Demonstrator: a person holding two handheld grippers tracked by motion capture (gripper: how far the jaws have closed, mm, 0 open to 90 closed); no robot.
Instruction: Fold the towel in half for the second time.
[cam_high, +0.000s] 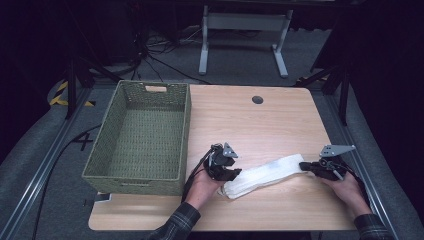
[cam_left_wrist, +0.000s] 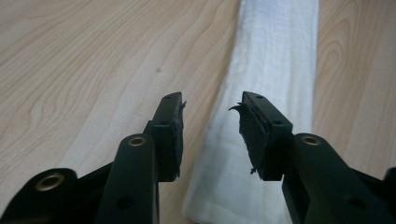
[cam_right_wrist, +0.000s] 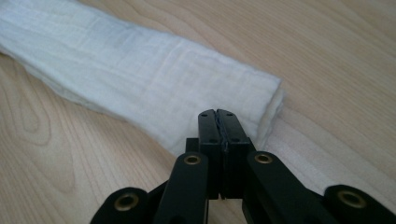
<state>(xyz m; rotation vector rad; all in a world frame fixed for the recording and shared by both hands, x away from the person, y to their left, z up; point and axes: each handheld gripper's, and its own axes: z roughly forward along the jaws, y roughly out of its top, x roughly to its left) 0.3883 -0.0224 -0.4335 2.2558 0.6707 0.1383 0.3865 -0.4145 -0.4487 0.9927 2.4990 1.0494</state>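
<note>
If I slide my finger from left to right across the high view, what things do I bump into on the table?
Green woven basket → left hand-held gripper → folded white cloth → right hand-held gripper.

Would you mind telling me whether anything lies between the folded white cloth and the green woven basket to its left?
Nothing visible lies between them. The white cloth rests on bare table, and the basket stands at the table's left edge. The left hand-held gripper, jaws parted over the cloth's near end, is on that side.
</note>
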